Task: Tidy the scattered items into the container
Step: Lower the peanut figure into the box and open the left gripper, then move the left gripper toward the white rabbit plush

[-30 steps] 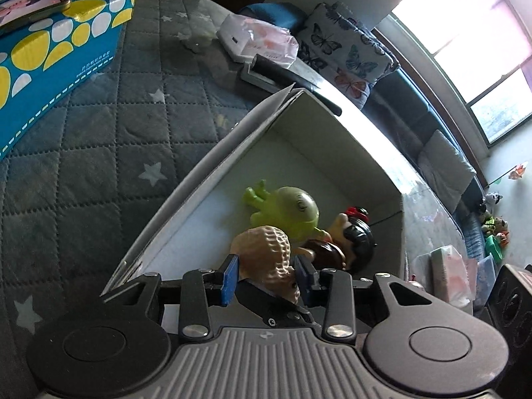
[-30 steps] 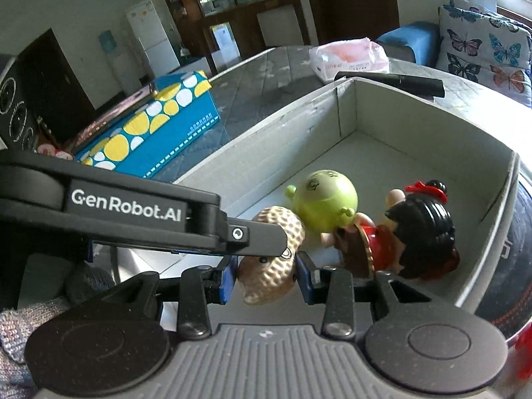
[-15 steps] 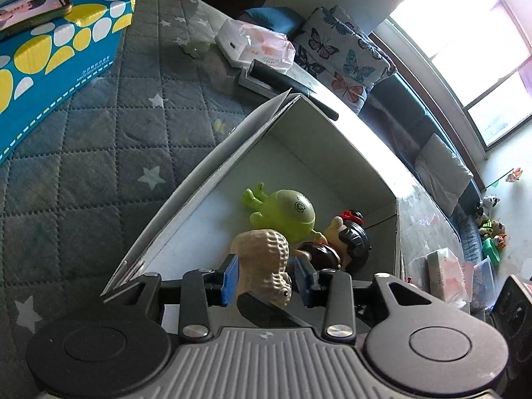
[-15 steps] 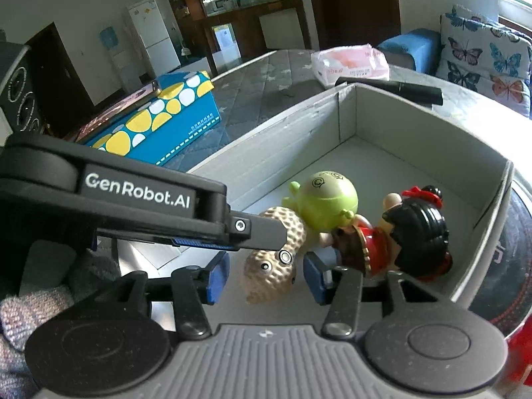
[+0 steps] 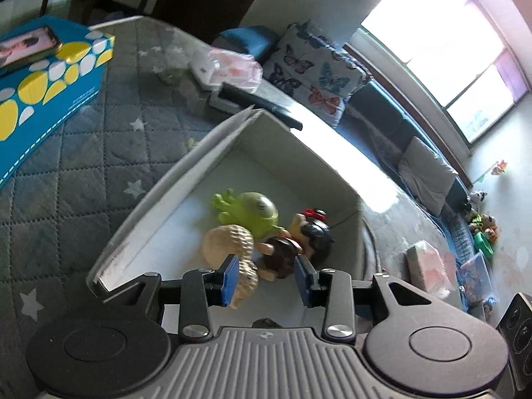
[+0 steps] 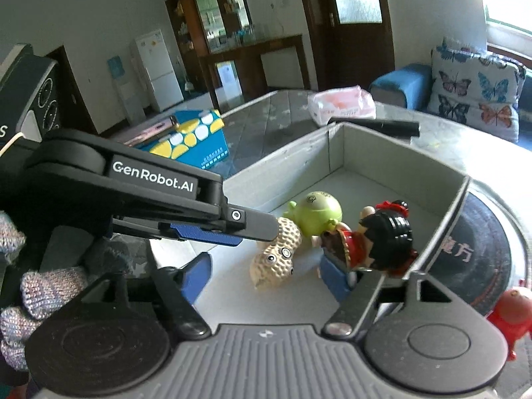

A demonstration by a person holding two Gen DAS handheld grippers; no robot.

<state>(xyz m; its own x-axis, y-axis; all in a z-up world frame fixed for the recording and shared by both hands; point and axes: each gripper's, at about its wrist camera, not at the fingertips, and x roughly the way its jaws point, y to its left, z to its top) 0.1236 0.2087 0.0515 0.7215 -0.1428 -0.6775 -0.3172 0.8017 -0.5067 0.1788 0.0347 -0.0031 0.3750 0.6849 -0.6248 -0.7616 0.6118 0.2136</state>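
Living room, bright window on the right, butterfly cushion (image 6: 475, 86) on a blue sofa at the far right, fridge and dark wood cabinet far back. Table (image 5: 83, 173) covered in grey quilted star-print cloth. On it: open grey cardboard box (image 6: 299, 163), a blue box with yellow spots (image 6: 189, 139) to the far left with a phone (image 5: 26, 45) on top, a pink tissue pack (image 6: 339, 104) and a black bar (image 6: 375, 124) beyond the box.

Inside the box, 3 toys bunched near the front: peanut toy (image 6: 277, 254) lying on the box floor, green one-eyed monster (image 6: 316, 212) just behind it, black-haired doll (image 6: 382, 239) to the right, touching the monster.

Right hand-held gripper (image 6: 266, 276): jaws have just been opening, now spread wide, peanut toy lies loose between the blue pads with a clear gap on the left side; right pad sits at the doll's base, contact there cannot be told. Nothing grasped, released.

Left hand-held gripper (image 5: 266, 279): jaws parted about midway, hovering over the box. From its own view the left pad overlaps the peanut toy, but the right wrist view shows its finger (image 6: 256, 227) above the toy's top end, not clamping it. Holds nothing.

Knit-gloved hand (image 6: 30, 286) at the near left edge. Red toy (image 6: 510, 319) outside the box, near right, on a dark round mat (image 6: 478, 252).
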